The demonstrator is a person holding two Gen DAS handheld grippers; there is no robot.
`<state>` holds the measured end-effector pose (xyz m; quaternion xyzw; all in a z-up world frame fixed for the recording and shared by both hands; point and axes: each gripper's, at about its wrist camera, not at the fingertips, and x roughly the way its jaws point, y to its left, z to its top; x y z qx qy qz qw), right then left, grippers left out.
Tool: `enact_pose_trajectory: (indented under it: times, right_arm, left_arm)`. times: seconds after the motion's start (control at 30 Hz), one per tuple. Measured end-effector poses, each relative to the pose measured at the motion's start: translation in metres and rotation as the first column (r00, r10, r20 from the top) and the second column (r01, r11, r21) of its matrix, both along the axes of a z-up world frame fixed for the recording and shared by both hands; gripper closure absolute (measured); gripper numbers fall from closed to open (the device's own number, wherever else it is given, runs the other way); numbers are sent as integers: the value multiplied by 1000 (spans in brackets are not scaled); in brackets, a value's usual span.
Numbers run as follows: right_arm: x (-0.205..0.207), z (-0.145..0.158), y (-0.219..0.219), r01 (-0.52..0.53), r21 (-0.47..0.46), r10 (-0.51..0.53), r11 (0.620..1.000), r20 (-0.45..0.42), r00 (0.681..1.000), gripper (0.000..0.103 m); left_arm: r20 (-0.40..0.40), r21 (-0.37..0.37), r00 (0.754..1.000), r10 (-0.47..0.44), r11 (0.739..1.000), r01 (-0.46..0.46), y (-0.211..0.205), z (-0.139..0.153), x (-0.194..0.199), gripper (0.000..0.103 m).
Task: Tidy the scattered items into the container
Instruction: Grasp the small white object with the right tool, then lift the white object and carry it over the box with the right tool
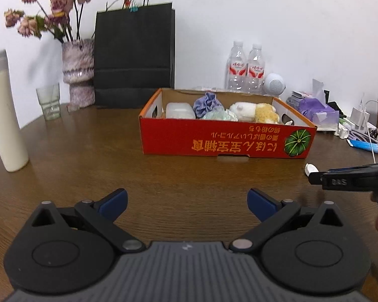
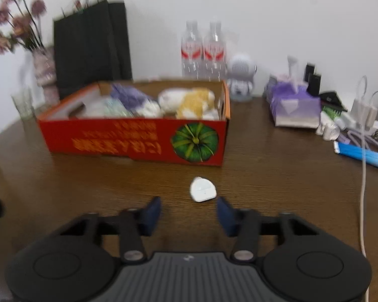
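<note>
A: The table [image 1: 75,156] lay mostly bare in front of the box [image 1: 226,141]; the box already held soft things. Where was the stray piece?

B: The white cap [image 2: 202,189] sat on the table just before the box's front wall, right of centre. The right gripper [image 2: 189,209] stood near it, jaws part open, empty. The left gripper [image 1: 187,201] hung back, jaws wide, empty.

A: Risks?

B: I judged the flat cap could skid from the jaws. The cable [image 2: 363,176] right of the box might snag.
</note>
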<state>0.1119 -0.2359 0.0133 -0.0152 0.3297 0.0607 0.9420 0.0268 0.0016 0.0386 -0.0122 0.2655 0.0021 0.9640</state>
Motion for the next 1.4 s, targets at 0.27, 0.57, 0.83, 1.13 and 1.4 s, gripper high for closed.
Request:
enact_pose_trajectory:
  times: [0.27,0.57,0.83,1.13,1.4]
  right_arm:
    - [35,-11,-3,5,-18,-6,1000,-23,1000,67]
    - [26,-6,-6,-5,-15,5,1000,-10,1000,77]
    - [-76,36,5,-70,53,64,996,119,991,77]
    - [-187,55,8,-109,138,74,984,240,968,77]
    - [-252,46,16,-52,112,14,992,316,949,77]
  left_arm:
    - [-18,3,1000,19,1000,-19,3,-9,17,0]
    - [-12,-2,1000,22,1000,-22,-7,4,28,0]
    - [118,23,993,-5,1000,2,-26,26,-33,0]
    - [318,19,948,-21,1000,15,-33,25,-130,0]
    - [330,-14,943,-27,999,34,-22,15,-178,0]
